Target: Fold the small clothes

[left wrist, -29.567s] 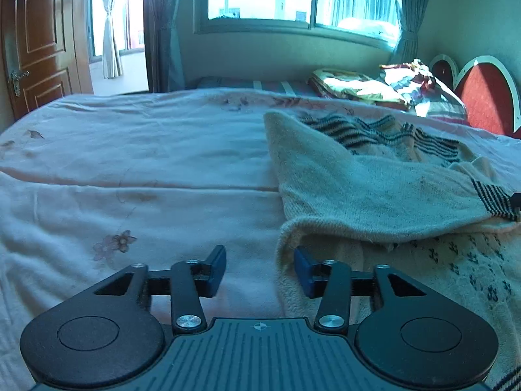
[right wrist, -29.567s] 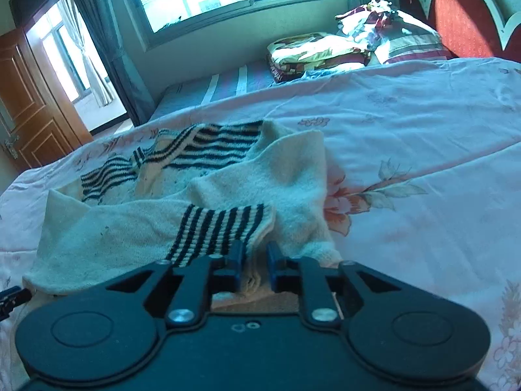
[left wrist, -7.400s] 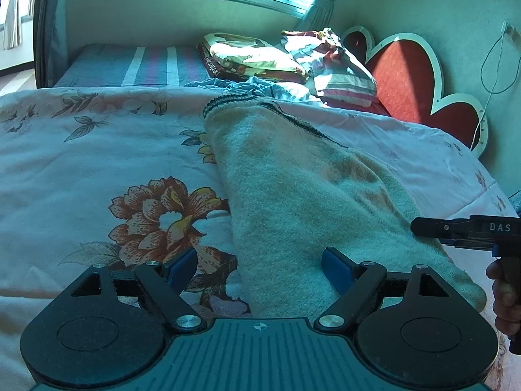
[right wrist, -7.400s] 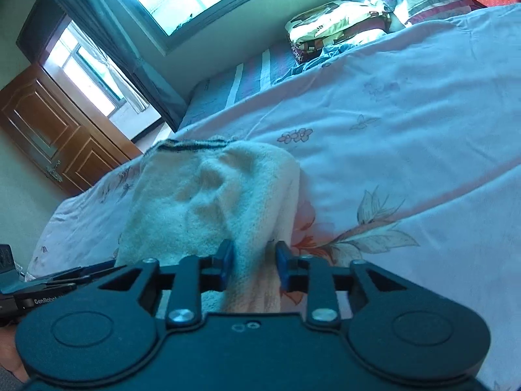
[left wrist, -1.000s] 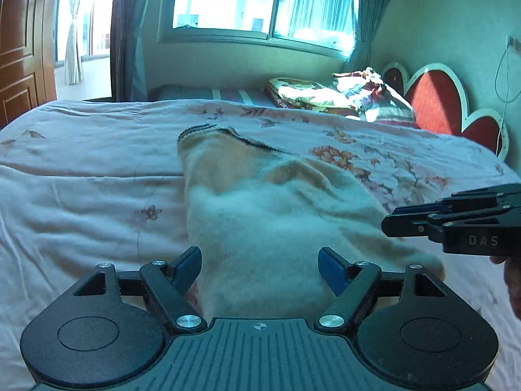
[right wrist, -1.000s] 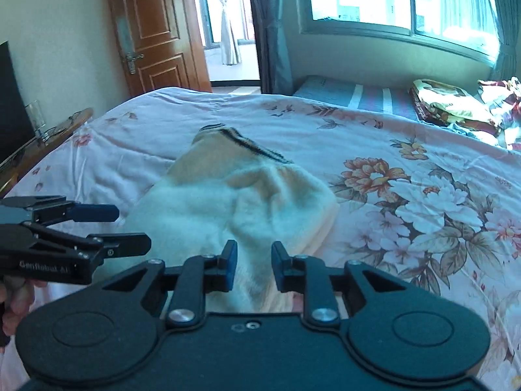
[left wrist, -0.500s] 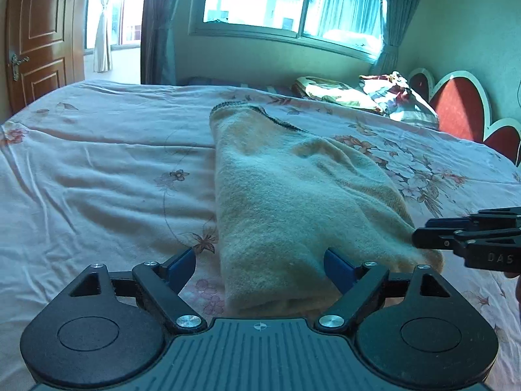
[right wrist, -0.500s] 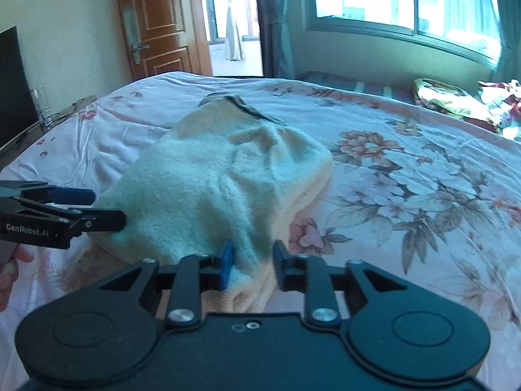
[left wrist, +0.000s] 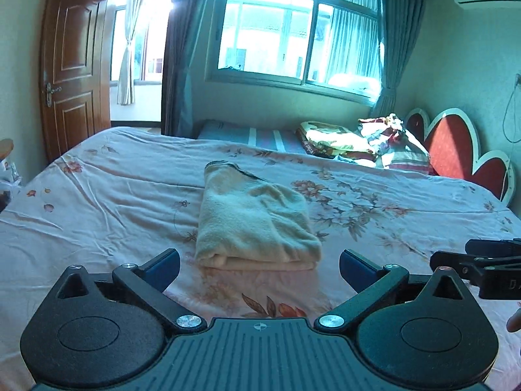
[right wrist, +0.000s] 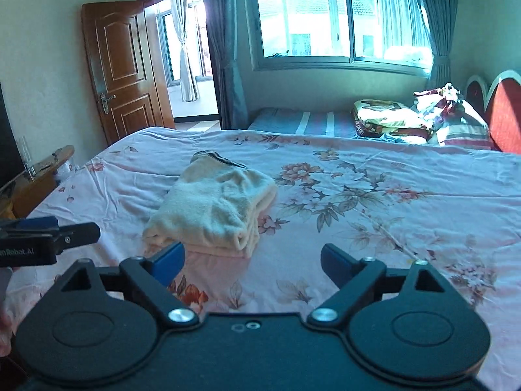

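Left gripper (left wrist: 259, 265) at lower centre of the left wrist view, tongs wide apart, holding nothing. Folded cream sweater (left wrist: 255, 224) lies mid-frame on the floral bedsheet (left wrist: 97, 202). Right gripper (right wrist: 252, 257) likewise spread wide and holding nothing, sweater just beyond its left finger.

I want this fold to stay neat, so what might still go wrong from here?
The folded cream sweater lies free on the floral bedsheet, with both claws, left and right, open and off it. Risks:
1. Its stacked layers bulge at the near edge, so the soft knit may spring open.
2. A claw moving low nearby might snag that edge and drag the bundle askew.
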Tool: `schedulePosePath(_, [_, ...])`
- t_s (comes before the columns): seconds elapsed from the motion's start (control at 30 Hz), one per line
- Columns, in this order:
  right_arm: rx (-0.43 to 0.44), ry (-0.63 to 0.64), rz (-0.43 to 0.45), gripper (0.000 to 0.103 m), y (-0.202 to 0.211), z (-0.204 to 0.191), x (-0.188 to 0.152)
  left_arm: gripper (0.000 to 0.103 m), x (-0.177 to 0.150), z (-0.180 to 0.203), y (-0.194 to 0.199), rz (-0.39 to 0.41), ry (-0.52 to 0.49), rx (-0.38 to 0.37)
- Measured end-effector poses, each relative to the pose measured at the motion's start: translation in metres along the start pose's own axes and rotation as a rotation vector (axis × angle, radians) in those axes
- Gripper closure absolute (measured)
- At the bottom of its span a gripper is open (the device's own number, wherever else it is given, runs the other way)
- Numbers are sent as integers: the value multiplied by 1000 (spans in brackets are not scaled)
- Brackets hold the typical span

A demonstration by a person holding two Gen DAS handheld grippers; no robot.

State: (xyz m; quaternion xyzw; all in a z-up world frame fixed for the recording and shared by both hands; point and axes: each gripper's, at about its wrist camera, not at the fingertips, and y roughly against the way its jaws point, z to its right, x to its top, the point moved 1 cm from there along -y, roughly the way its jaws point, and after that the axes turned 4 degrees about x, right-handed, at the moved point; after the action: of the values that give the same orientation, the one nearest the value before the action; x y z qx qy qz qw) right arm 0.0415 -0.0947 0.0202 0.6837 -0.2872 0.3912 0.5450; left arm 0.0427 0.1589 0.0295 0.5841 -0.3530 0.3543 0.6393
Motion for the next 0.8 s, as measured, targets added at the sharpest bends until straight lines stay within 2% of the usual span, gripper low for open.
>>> schedulePosePath(0.2, [-37,-14,53,13,79,-16,-18,0,-15,12,88,41,-8,-4])
schedulePosePath(0.4, [-48,-24,96,12,118,-29,-24,0,-29,15,136,83,-17,-28])
schedulePosePath(0.8, [-52,-23,130,12,137,-46,-25,0,-27,14,170,119,-28,-33])
